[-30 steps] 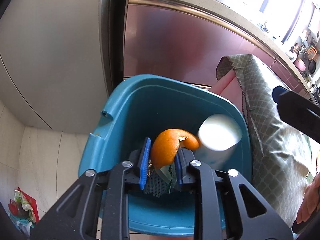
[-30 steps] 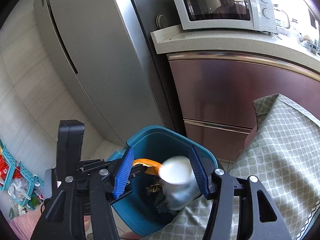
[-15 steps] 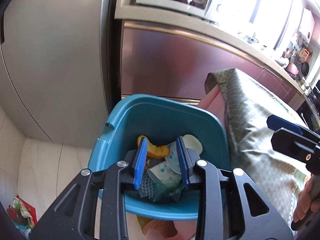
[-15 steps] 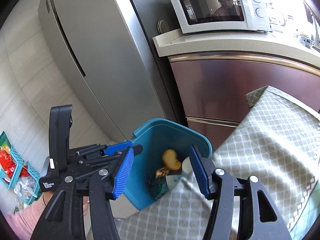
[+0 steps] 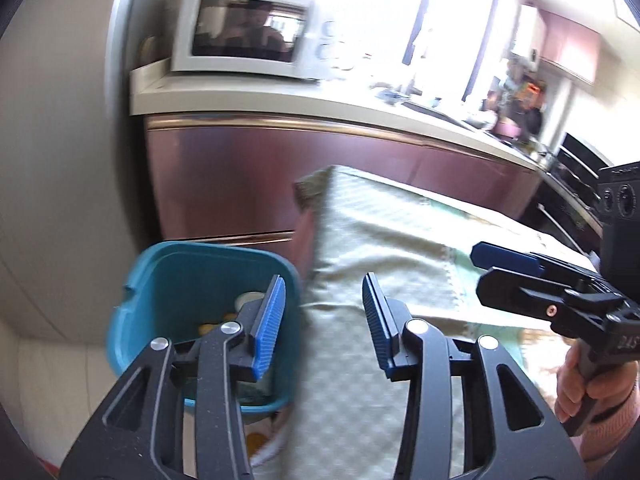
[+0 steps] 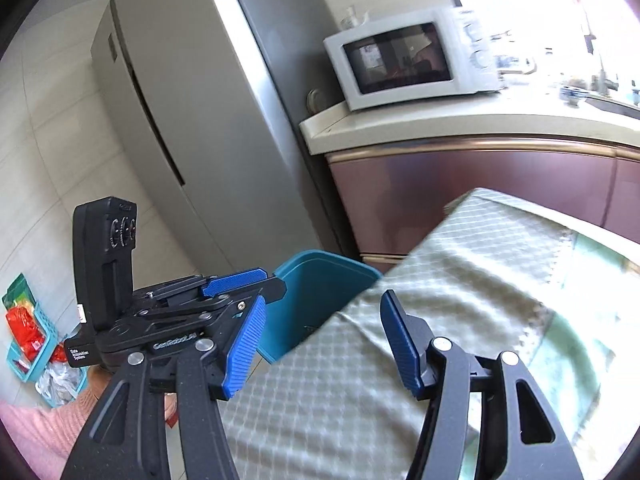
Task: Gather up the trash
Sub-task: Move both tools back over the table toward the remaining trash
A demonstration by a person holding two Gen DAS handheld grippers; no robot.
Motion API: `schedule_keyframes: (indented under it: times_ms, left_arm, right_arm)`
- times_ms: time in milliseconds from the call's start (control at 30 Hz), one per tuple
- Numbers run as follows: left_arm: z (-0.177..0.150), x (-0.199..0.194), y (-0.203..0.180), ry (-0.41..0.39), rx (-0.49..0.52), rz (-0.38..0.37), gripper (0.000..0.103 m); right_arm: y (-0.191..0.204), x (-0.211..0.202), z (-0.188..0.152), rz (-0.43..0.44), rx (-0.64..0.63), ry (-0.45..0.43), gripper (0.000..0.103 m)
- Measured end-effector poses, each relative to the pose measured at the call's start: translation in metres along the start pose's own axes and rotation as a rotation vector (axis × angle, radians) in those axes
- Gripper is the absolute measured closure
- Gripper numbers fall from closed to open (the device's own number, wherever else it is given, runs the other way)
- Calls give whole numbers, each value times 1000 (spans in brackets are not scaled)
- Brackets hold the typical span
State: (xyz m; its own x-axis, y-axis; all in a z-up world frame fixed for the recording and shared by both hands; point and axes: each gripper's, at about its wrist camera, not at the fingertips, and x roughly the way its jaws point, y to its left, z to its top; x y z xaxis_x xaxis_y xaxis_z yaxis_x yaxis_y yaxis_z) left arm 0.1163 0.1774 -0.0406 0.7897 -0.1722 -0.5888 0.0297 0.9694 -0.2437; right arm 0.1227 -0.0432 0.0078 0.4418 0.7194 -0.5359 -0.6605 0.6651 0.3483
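Note:
The teal trash bin [image 5: 188, 276] stands on the floor against the table's corner, with a white cup [image 5: 247, 300] and bits of orange peel [image 5: 214, 326] inside. My left gripper [image 5: 323, 282] hovers above the bin's right rim and the table edge. Its jaws are opening and nothing is between them. In the right wrist view the bin [image 6: 320, 280] shows only its far inner wall. My right gripper [image 6: 324, 300] stands open and empty over the edge of the green checked tablecloth [image 6: 460, 320]. The left gripper [image 6: 256, 280] is just to its left.
A grey fridge [image 6: 192, 120] rises behind the bin. A white microwave [image 6: 400, 60] sits on the counter above maroon cabinets [image 5: 280, 176]. Teal baskets with red packets [image 6: 28, 336] lie on the floor at left. A hand [image 5: 580, 384] holds the right gripper's handle.
The orange peel left my left gripper and the white cup left my right; both now lie in the bin. Both grippers rose and swung right towards the table. The left jaws widened.

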Motion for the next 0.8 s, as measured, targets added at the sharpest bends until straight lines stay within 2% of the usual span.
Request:
schedule_keyframes:
  times_ms: [233,433,800]
  left_arm:
    - [-9,14,-84,41,93,-160,61]
    - [-25,31,-159,101,165,-278,61]
    - [-61,73,-274,233,315,-429,61]
  right_arm:
    - [-36,-71,-26,-125,73,-96,45]
    - [-78,-130,-54,-252,160,-135,45]
    - [-165,-230,-105,-531,334,-226,45]
